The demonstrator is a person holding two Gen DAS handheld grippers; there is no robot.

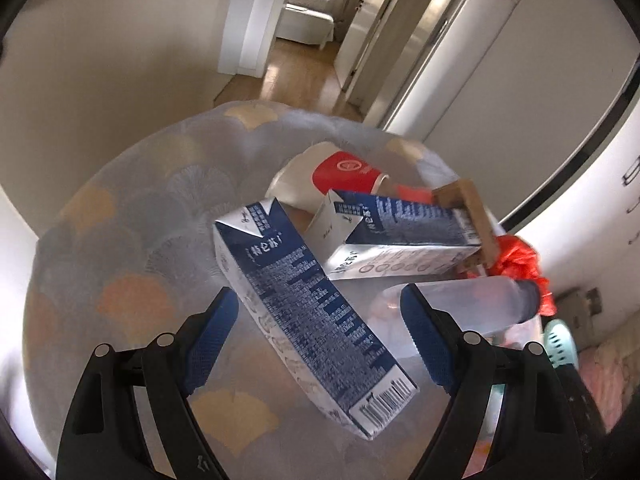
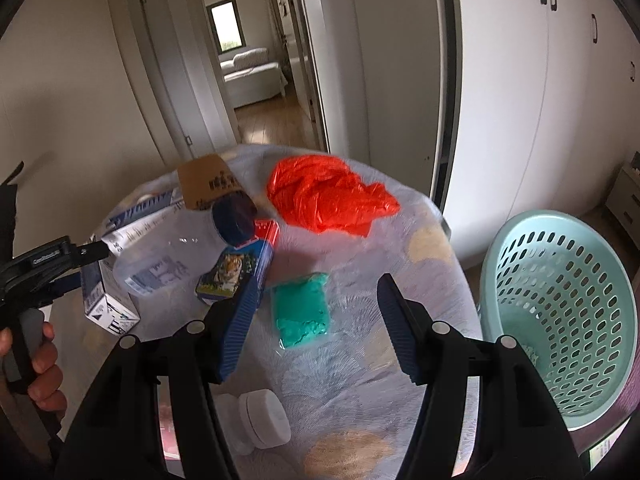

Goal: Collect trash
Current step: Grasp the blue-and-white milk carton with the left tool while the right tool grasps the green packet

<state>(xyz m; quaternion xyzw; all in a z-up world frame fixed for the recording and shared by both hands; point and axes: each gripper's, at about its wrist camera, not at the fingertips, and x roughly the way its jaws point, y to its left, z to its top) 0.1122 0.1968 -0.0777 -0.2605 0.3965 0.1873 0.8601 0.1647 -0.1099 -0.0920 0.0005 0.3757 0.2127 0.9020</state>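
On the round table, a blue-and-white milk carton [image 1: 312, 312] lies slantwise between the fingers of my left gripper [image 1: 318, 298]. That gripper is open and its pads stand clear of the carton. Behind it are a second milk carton [image 1: 400, 236], a red-and-white paper cup [image 1: 332, 176] on its side and a clear bottle [image 1: 460, 304]. My right gripper [image 2: 322, 280] is open above a green packet [image 2: 302, 312], not touching it. A crumpled red plastic bag [image 2: 328, 196] lies farther back. Left of the packet sit a tiger-print box [image 2: 228, 276] and the clear bottle [image 2: 176, 248] with its blue cap.
A mint laundry basket [image 2: 560, 312] stands on the floor right of the table [image 2: 400, 232]. A cardboard piece [image 2: 208, 180] and a small red box [image 2: 266, 232] lie near the bottle. White round containers [image 2: 260, 412] sit at the near edge. A hand [image 2: 36, 360] holds the left gripper's handle.
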